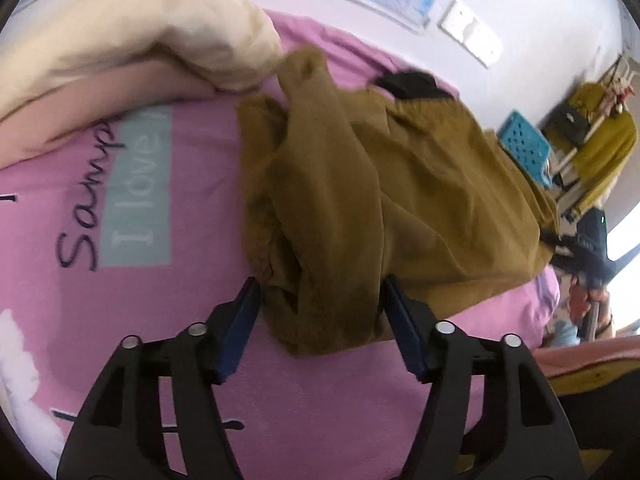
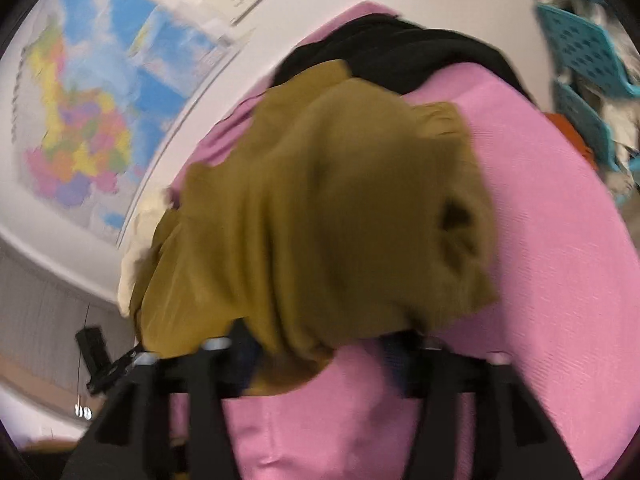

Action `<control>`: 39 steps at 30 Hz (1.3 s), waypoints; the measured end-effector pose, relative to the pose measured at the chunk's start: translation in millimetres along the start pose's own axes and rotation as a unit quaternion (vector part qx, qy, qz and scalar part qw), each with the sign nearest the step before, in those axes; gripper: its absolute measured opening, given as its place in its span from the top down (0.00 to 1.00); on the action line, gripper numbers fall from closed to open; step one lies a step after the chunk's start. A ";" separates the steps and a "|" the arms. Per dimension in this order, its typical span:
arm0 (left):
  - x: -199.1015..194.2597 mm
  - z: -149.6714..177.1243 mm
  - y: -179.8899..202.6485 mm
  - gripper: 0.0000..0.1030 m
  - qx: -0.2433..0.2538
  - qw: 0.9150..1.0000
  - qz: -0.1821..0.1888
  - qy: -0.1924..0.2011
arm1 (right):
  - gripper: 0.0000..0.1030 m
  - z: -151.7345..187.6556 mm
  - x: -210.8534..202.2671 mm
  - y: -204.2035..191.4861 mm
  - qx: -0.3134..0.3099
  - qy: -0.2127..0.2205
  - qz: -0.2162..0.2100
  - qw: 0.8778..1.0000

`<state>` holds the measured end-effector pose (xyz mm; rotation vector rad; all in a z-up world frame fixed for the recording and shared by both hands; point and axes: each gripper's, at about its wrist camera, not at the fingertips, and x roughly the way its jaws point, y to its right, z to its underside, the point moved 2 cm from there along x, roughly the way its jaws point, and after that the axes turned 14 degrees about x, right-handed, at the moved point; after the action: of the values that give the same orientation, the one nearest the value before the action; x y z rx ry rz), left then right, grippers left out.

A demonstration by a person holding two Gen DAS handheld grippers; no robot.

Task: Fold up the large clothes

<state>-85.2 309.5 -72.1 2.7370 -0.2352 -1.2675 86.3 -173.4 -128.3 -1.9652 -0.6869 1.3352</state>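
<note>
Right now my left gripper [image 1: 320,300], black-framed with dark blue pads, stands partly open in the lower middle of the left wrist view. A bunched end of the mustard-brown crumpled fabric garment [image 1: 380,184] lies between its two fingers, but I see a sliver of gap at each pad, so the pads do not look pressed on it. From there the garment spreads up and to the right across the pink bedsheet with printed lettering [image 1: 120,300], reaching towards a black piece of clothing [image 1: 412,82] at the upper centre. A cream rumpled quilt [image 1: 140,36] fills the upper left, its edge just beside the garment's top fold.

In the right wrist view, which is blurred, my right gripper [image 2: 320,354] sits at the bottom centre. The garment [image 2: 320,208] drapes over its left finger and hides both tips; I cannot tell whether those jaws are clamped on the cloth or merely under it. The garment covers the frame's centre, with the pink sheet [image 2: 560,260] bare to the right and the black clothing [image 2: 384,54] above. A colourful wall map [image 2: 88,120] hangs at the upper left, and turquoise perforated plastic baskets [image 2: 584,44] occupy the upper right.
</note>
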 end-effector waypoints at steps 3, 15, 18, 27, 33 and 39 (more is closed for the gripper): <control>-26.7 -14.9 3.0 0.18 0.026 0.998 -0.056 0.034 | 0.35 -1.1 -19.9 -4.5 -0.018 0.005 0.013 1.000; 13.7 -51.1 29.4 0.26 0.087 0.986 -0.145 0.000 | 0.29 -16.1 -71.9 -37.4 -0.157 0.169 0.111 0.967; 24.1 -47.9 21.3 0.41 0.064 0.987 -0.144 -0.017 | 0.32 -22.7 -47.2 -47.6 -0.198 0.151 0.130 0.960; 17.5 -36.3 -0.4 0.66 0.000 0.992 -0.122 -0.026 | 0.98 -70.9 -24.4 -33.0 -0.149 0.154 0.139 0.967; 15.5 -38.9 5.9 0.48 0.009 0.988 -0.152 -0.041 | 0.90 -64.3 -6.7 -18.3 -0.146 0.116 0.176 0.967; -1.6 -62.2 30.0 0.33 0.061 0.985 -0.163 0.010 | 0.61 -57.1 -39.1 -62.1 -0.175 0.160 0.105 0.966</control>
<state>-41.4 282.9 -25.8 2.9833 0.1493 -1.3359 122.7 -174.5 -42.8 -2.5272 -0.5993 1.0225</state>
